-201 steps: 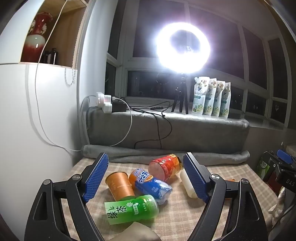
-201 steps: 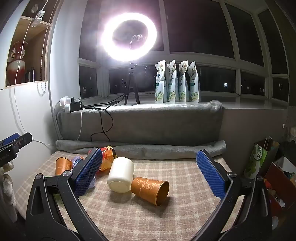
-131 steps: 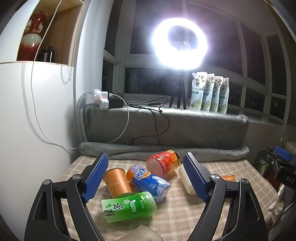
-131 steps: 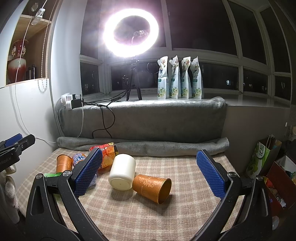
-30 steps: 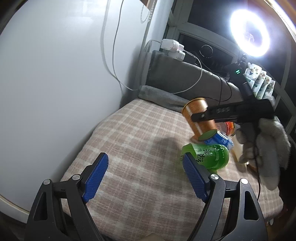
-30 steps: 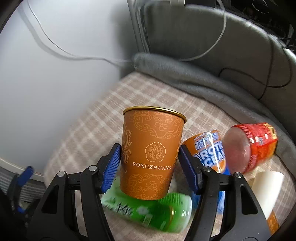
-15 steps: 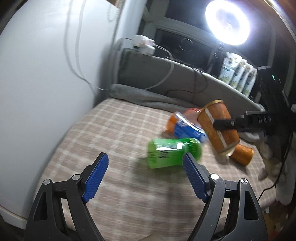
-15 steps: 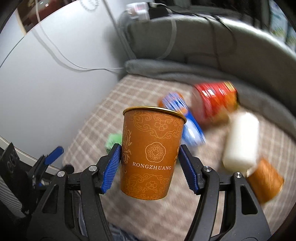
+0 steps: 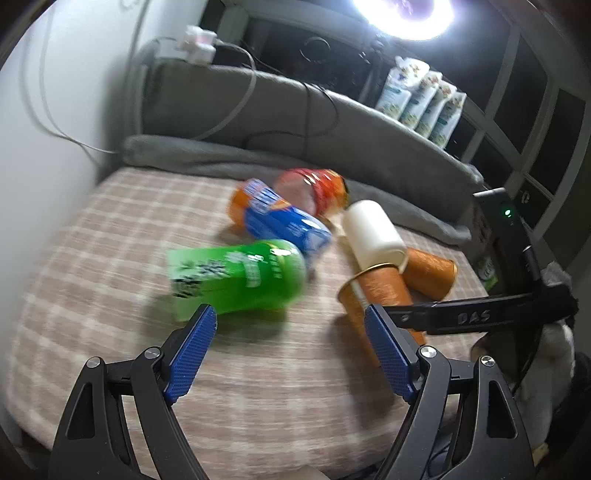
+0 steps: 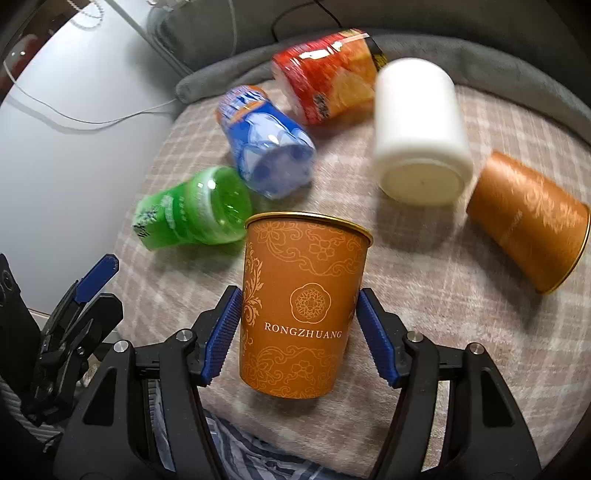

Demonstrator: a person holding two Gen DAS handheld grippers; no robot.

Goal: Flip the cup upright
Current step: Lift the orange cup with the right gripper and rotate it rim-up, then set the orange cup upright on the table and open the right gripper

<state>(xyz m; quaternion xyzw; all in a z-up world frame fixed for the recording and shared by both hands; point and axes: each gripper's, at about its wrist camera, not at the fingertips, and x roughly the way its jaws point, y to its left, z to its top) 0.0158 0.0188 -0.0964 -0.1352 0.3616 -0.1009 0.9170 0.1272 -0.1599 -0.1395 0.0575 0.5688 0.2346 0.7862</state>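
Cup (image 10: pixel 303 306), orange w/ gold rim and "RONGZHUANG" print, sits mouth-up between the blue fingers (image 10: pixel 221 332) of the right gripper (image 10: pixel 301 334), both pads pressed on its sides, so clenched on the cup. Its base is over the near edge of the checked surface (image 10: pixel 461 332); can't tell if it touches. In the left wrist view the same cup (image 9: pixel 376 291) shows tilted, w/ the right gripper's black finger across it.

Left gripper (image 9: pixel 291 354) has fingers spread wide, released, nothing between them; it hovers above the surface (image 9: pixel 110 258).

Other items lie on their sides, blurred: green bottle (image 10: pixel 192 210) just left of the held cup, blue bottle (image 10: pixel 266 147) behind it, red pack (image 10: pixel 328 74) further back near the grey blanket roll (image 9: pixel 221 158). White cup (image 10: pixel 421 133) lies w/ base toward the camera, just beside a second orange cup (image 10: pixel 528 218) at the right.

Ring light (image 9: pixel 402 14) glares at the top of the left view, pouches (image 9: pixel 421 99) lined on the sill, cables (image 9: pixel 236 92) over the grey cover.
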